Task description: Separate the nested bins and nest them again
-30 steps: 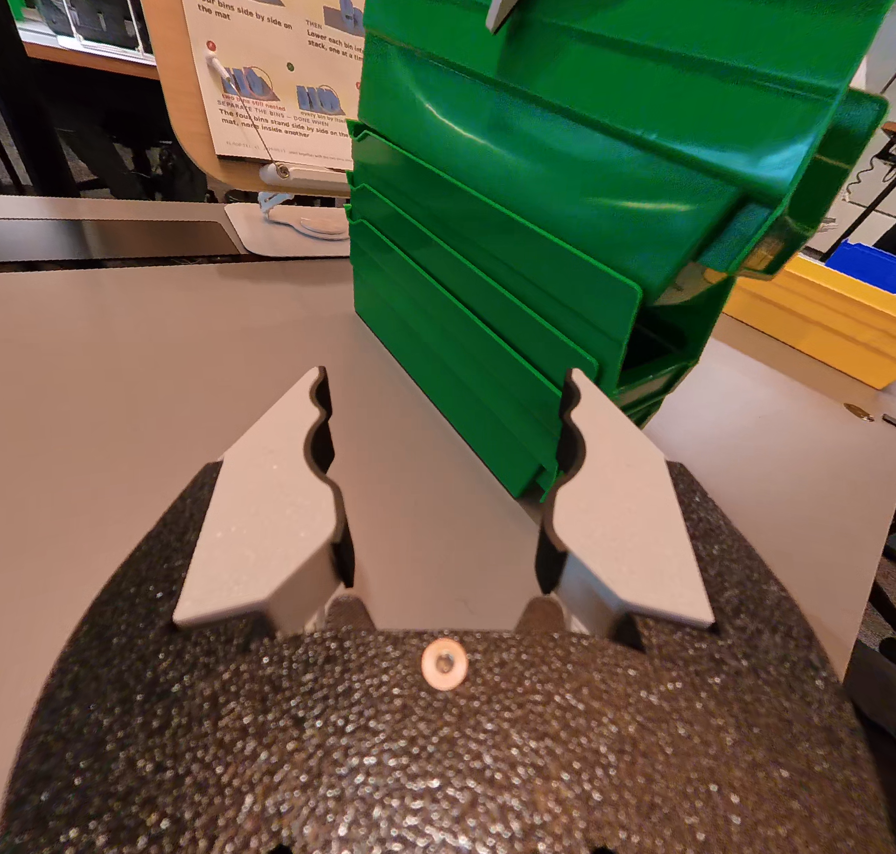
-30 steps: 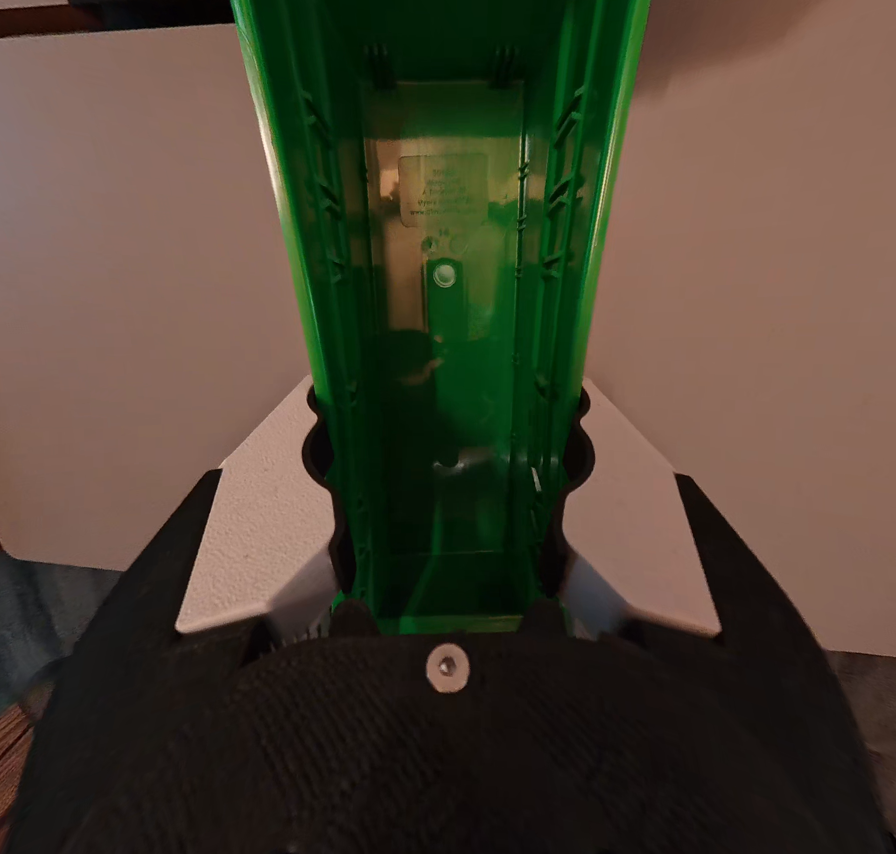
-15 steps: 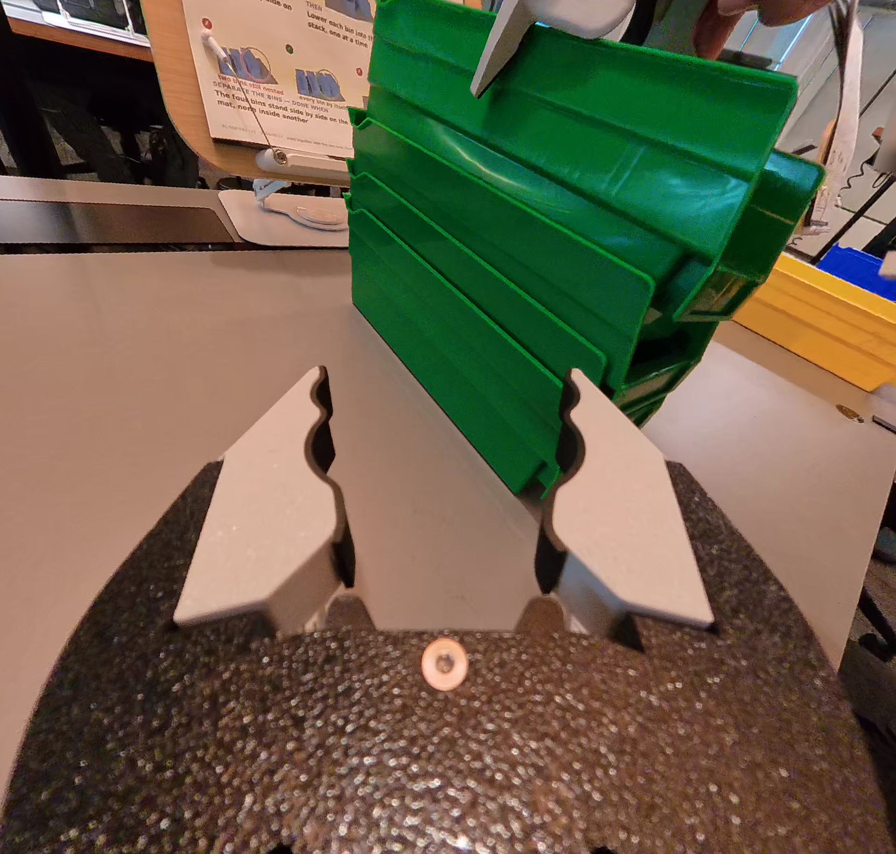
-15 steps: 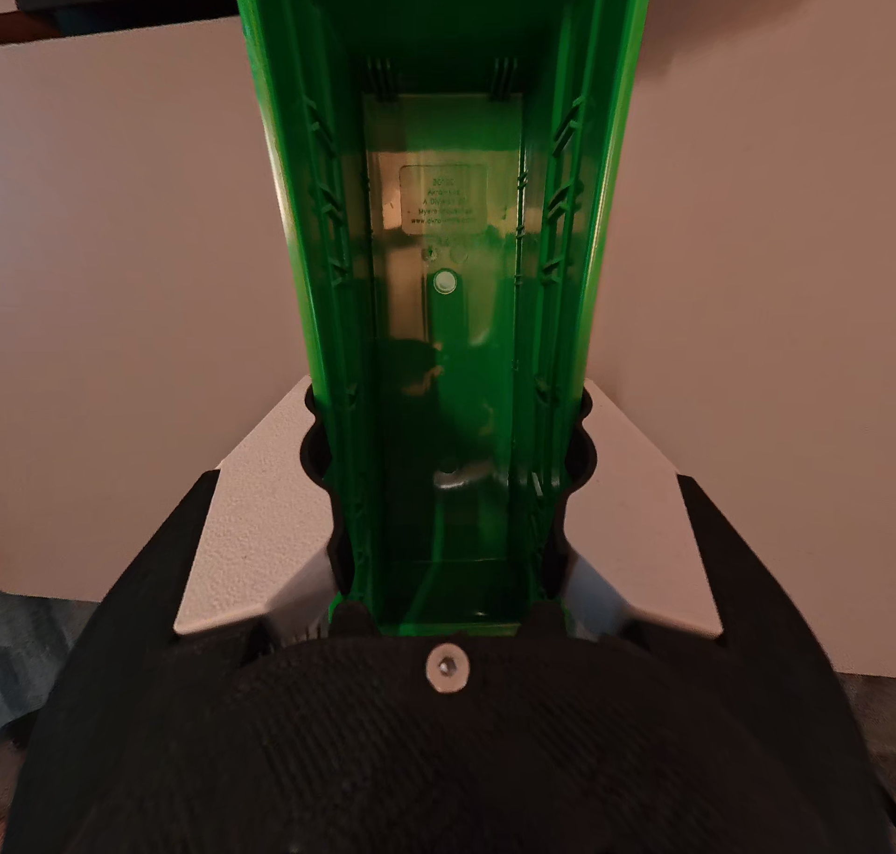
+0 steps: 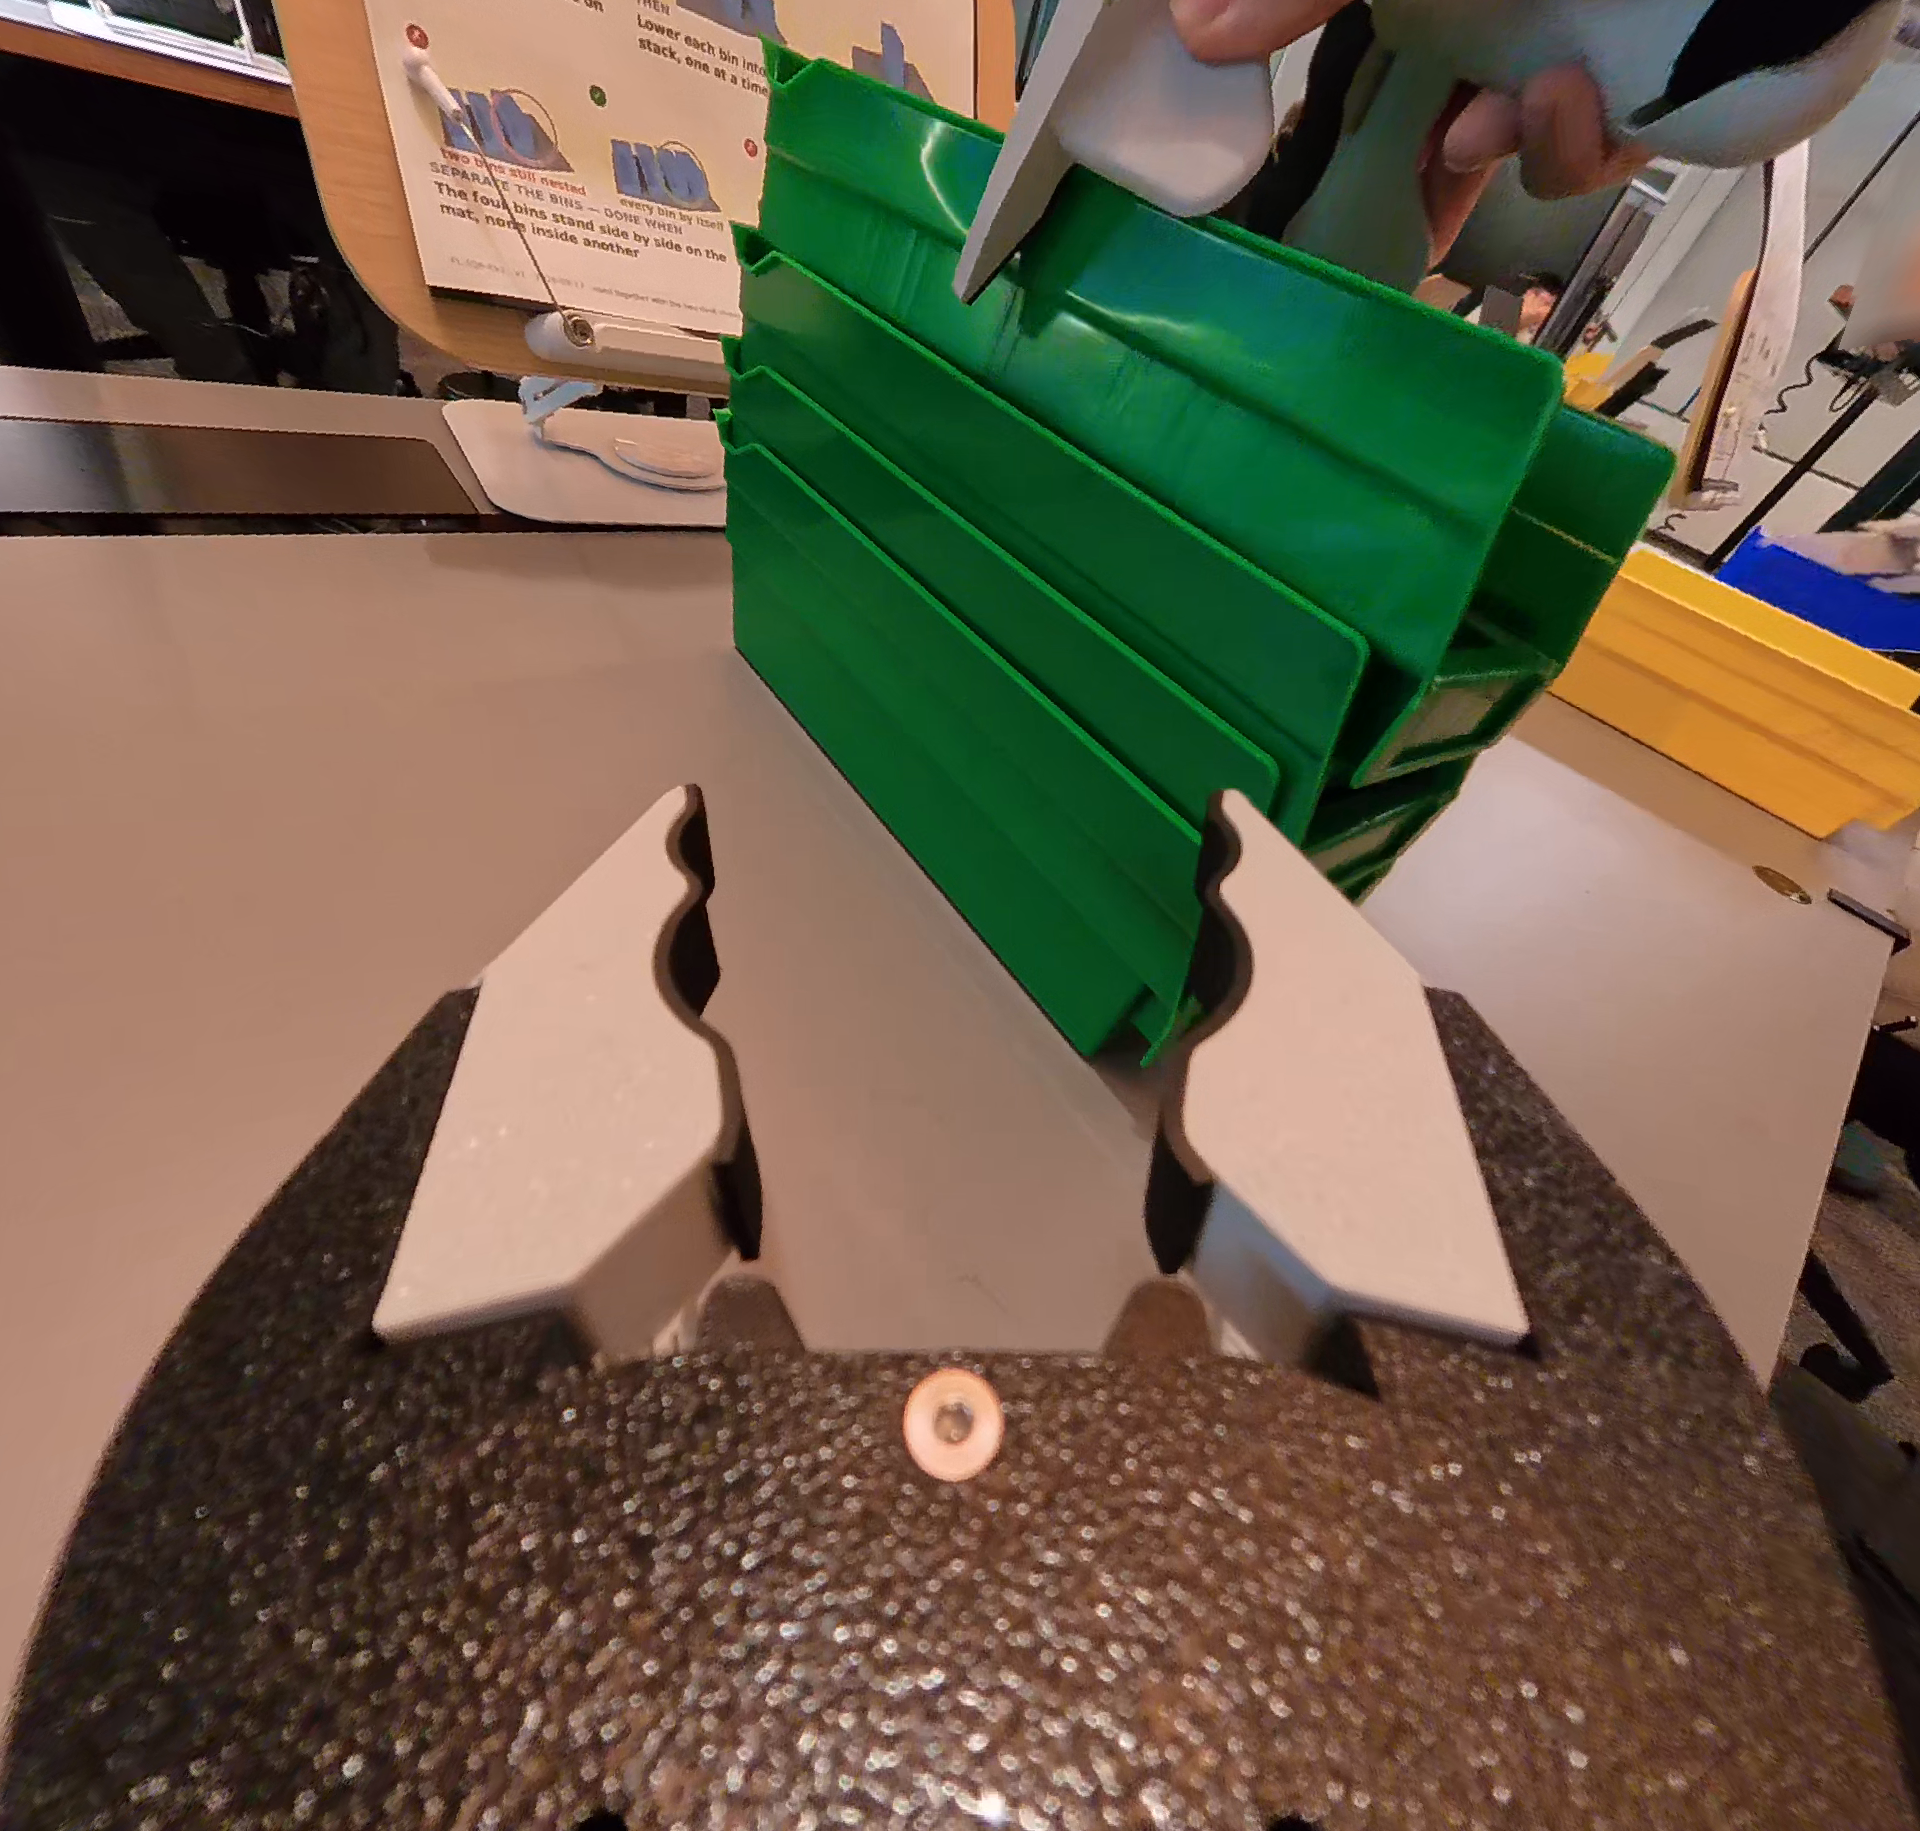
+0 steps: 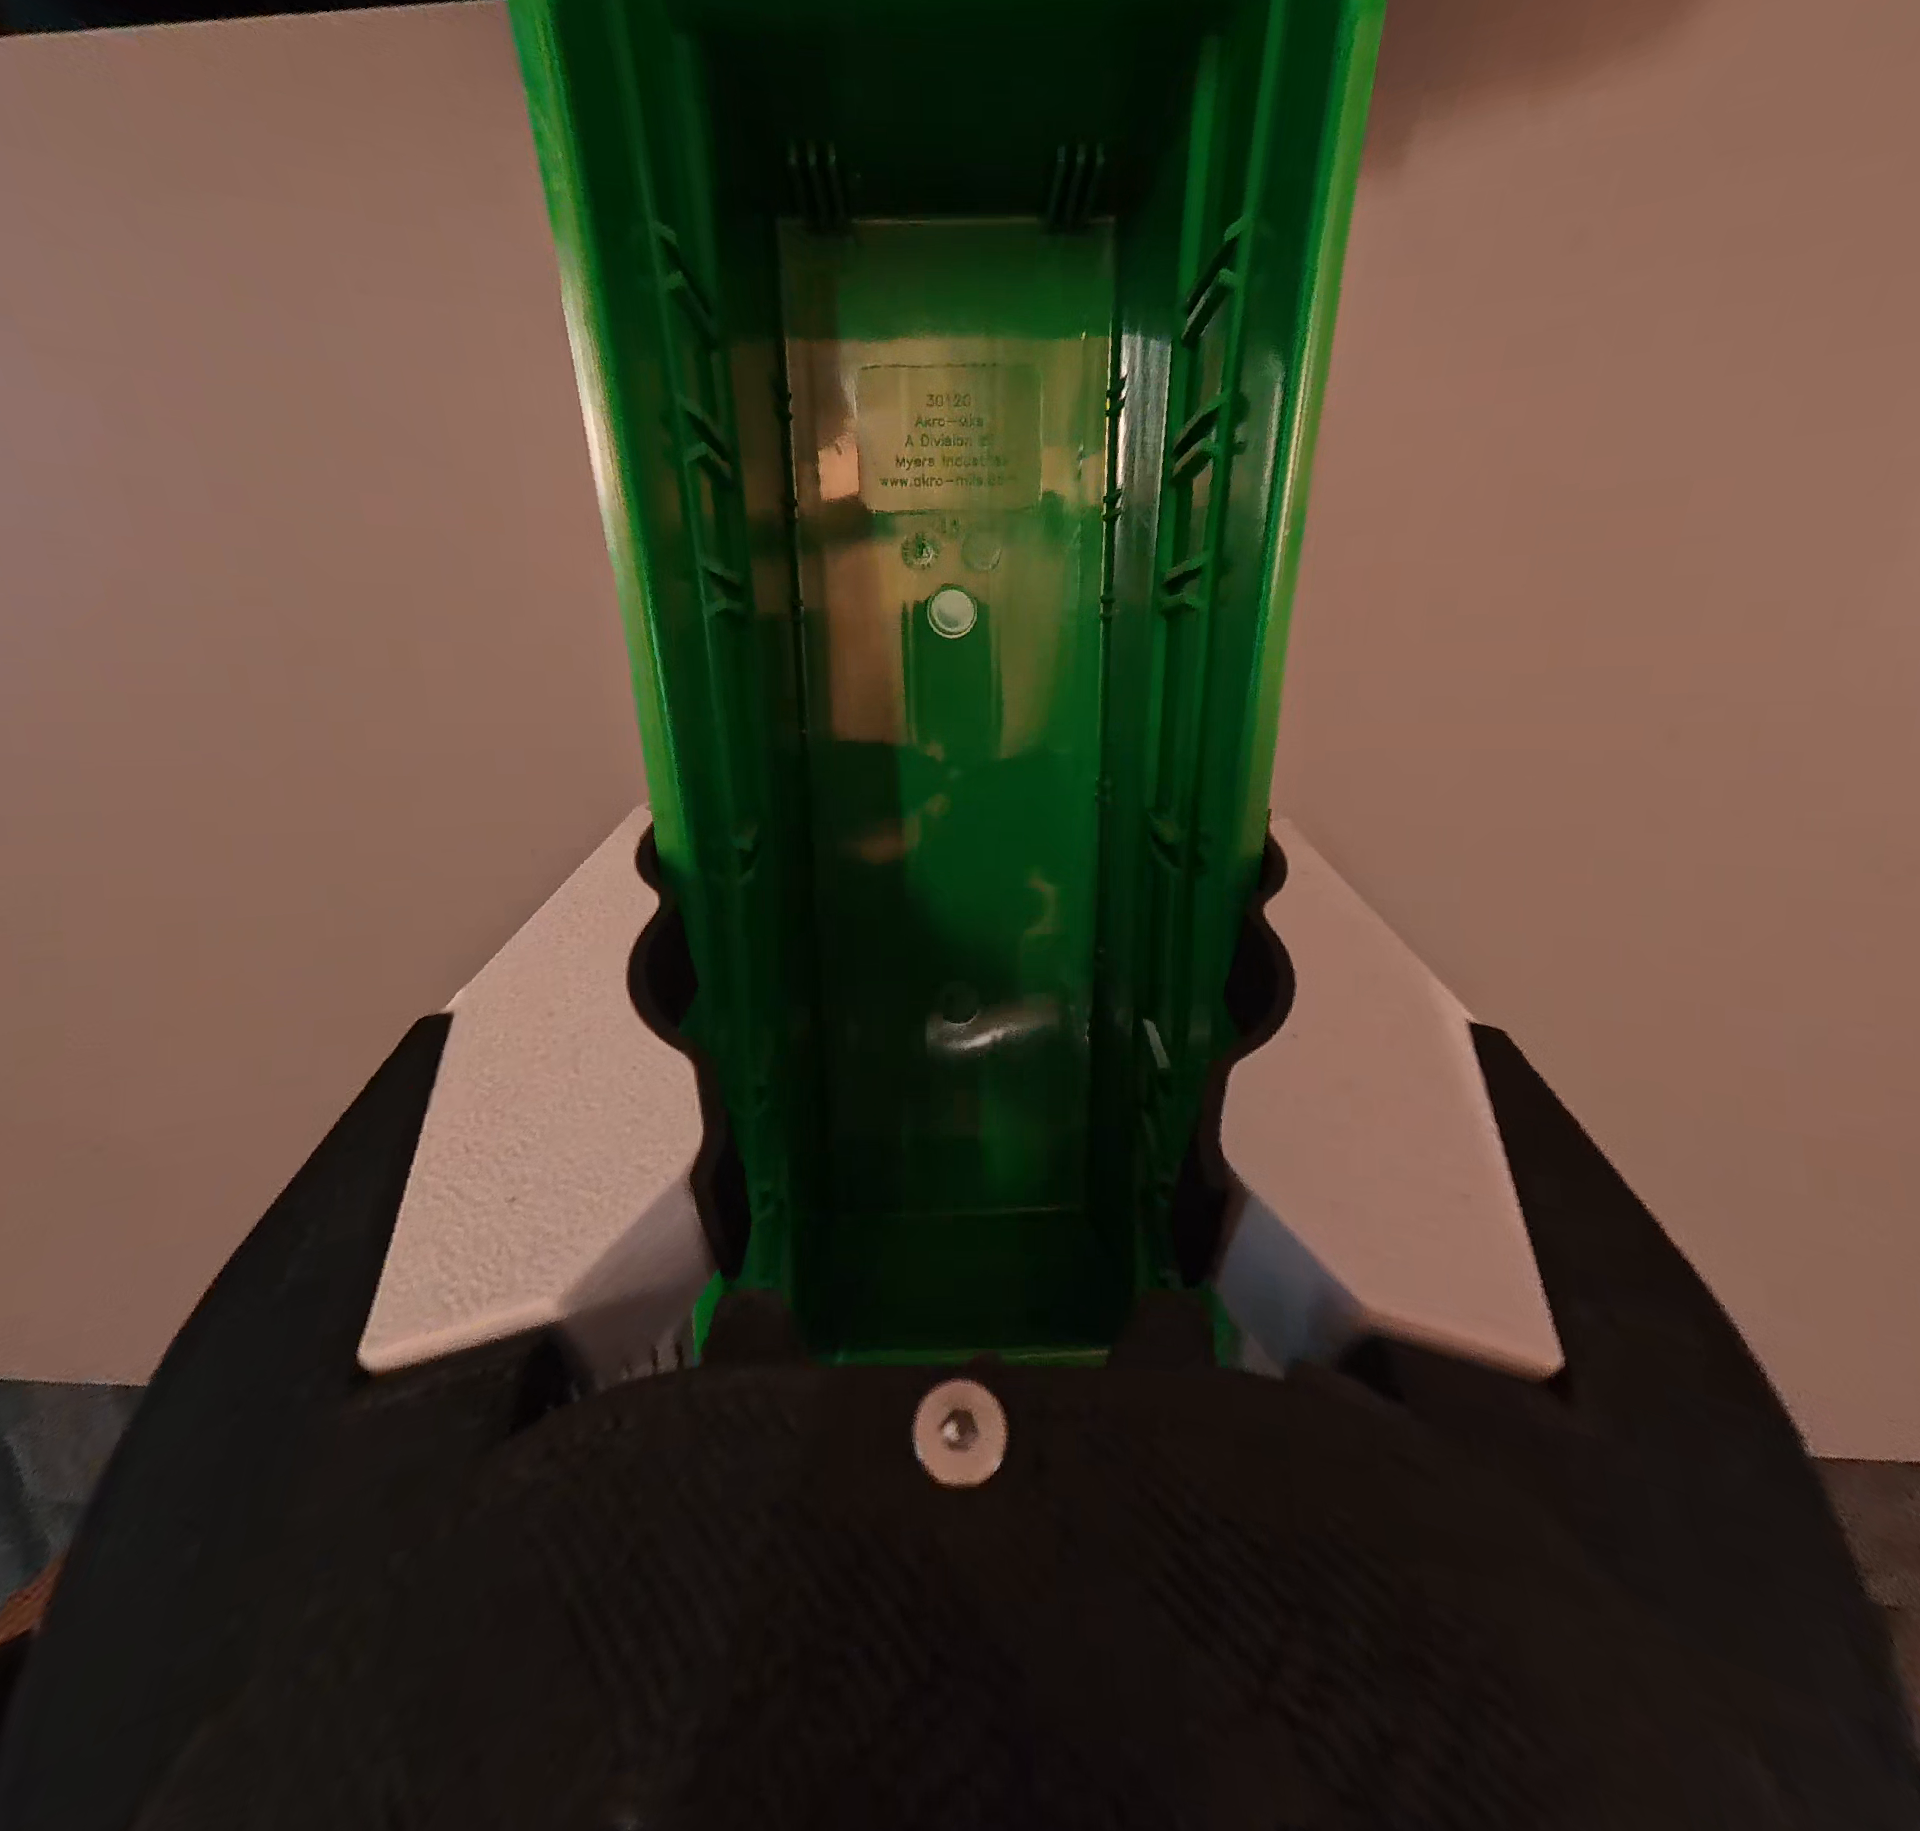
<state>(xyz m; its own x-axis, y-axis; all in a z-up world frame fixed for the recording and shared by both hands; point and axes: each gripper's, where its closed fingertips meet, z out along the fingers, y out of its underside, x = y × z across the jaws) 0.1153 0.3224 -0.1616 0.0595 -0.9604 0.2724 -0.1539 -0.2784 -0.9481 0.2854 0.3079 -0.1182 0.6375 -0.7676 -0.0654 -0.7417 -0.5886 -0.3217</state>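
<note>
The stack of nested green bins (image 5: 1039, 638) stands on the grey counter (image 5: 312, 794) in the centre and right of the left wrist view. The right claw (image 6: 956, 1033) is clamped across the two long walls of the top bin (image 6: 935, 638), which fills the centre of its own view; it grips near one end of that bin. The left claw (image 5: 956, 1002) sits low in its frame, its jaws apart and empty, the right-hand one just beside the stack's near corner.

These look like thin moulded plastic: light, fairly stiff, glossy and so probably slippery. The walls may flex under a squeeze. Gripping across the rim, where ribs stiffen it, seems the soundest hold.
</note>
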